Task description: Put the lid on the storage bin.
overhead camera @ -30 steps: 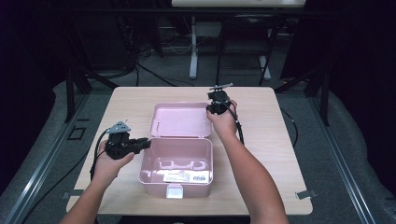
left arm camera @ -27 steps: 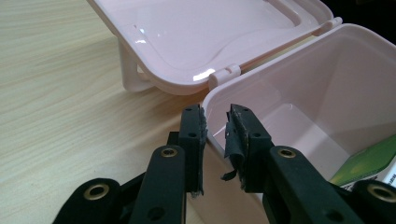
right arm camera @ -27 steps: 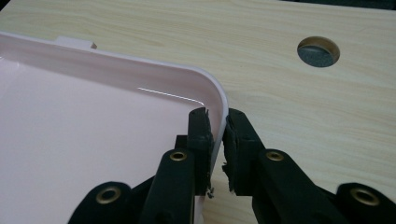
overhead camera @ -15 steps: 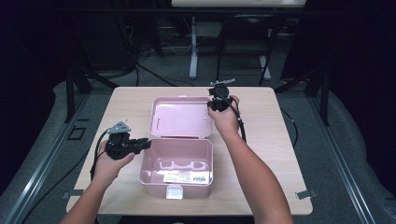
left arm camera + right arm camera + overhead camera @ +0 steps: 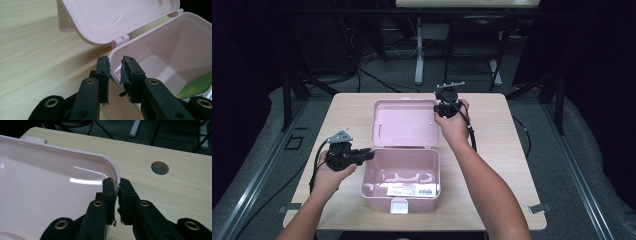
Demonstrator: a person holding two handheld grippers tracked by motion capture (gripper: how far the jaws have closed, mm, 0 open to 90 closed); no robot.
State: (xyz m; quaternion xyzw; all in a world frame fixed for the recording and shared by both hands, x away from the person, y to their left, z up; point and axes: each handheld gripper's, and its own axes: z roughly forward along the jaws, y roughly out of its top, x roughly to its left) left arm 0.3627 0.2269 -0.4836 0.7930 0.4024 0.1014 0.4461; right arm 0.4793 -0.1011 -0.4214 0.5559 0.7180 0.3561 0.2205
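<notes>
Pink box (image 5: 399, 181) sits mid table. Left gripper (image 5: 115, 71) is clamped on the box's left wall; right gripper (image 5: 117, 188), jaws just closing, pinches the lid (image 5: 405, 122) rim. Swing lid fwd slowly, w/ left hand bracing the box.

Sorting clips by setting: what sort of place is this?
Probably a lab or recording studio, not a home: a bare wooden table with a cable hole, black curtains around it, cables on grey carpet.
</notes>
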